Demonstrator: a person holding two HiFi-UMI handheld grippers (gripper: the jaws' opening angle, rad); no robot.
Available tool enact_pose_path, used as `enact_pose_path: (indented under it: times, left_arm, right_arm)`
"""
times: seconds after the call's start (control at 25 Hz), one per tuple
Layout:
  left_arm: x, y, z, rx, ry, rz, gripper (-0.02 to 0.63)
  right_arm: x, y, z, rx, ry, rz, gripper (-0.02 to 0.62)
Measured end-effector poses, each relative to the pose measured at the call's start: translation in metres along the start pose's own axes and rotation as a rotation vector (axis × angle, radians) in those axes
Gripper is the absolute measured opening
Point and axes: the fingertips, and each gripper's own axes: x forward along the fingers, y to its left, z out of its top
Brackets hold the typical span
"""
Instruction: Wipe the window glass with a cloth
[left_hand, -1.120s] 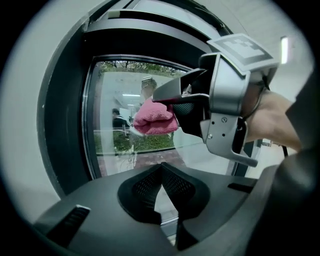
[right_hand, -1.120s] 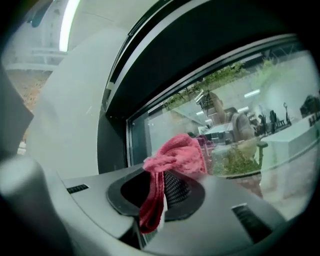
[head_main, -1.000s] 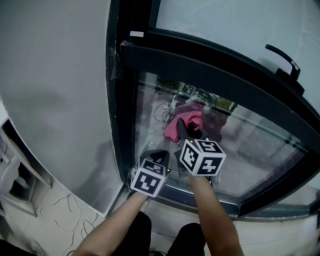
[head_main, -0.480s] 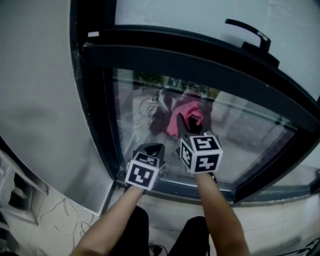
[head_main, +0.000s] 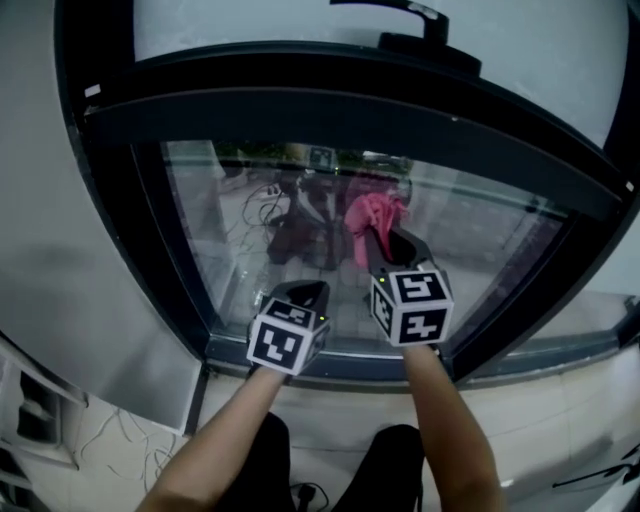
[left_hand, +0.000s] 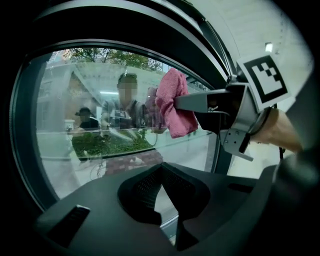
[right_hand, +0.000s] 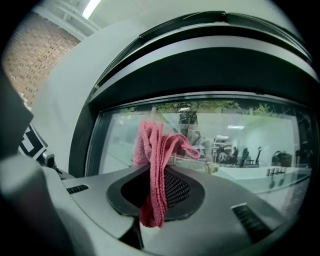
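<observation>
Since the earlier frames the window frame (head_main: 300, 105) has swung towards the middle of the head view. Its black lever handle (head_main: 425, 25) now sits at the top edge, partly cut off. Both grippers stay low before the pane.

The right gripper (head_main: 388, 245) is clamped on a pink terry cloth (head_main: 368, 215). The cloth stands bunched in upright folds between the jaws, with one loop hanging free and its tail falling below them. It sits at the upper middle of the window glass (head_main: 490, 250); contact with the pane cannot be confirmed.

The left gripper (head_main: 306, 292) is closed, jaw tips together with nothing between them, near the lower rail of the frame.

Reflections crowd the glass, so what lies beyond it is hard to make out. The frame is dark and smooth, with a broad crossbar above the pane.
</observation>
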Motion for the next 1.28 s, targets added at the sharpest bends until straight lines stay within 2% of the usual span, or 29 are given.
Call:
enact_pose_path:
  times: [0.32, 0.8, 1.0, 1.28]
  left_arm:
    - [0.034, -0.057, 0.008, 0.04, 0.004, -0.088, 0.0]
    - [0.067, -0.125, 0.012, 0.068, -0.03, -0.223, 0.0]
    - [0.083, -0.147, 0.001, 0.068, -0.002, -0.262, 0.0]
    - [0.091, -0.154, -0.021, 0.046, 0.033, -0.264, 0.0]
  right_arm:
    - [-0.035, -0.08, -0.02, 0.038, 0.002, -0.115, 0.055]
    - [-0.079, -0.156, -0.049, 0.006, 0.018, -0.244, 0.057]
    - [-0.089, -0.173, -0.053, -0.155, 0.033, -0.277, 0.057]
    - [-0.093, -0.162, -0.06, -0.418, 0.034, -0.257, 0.057]
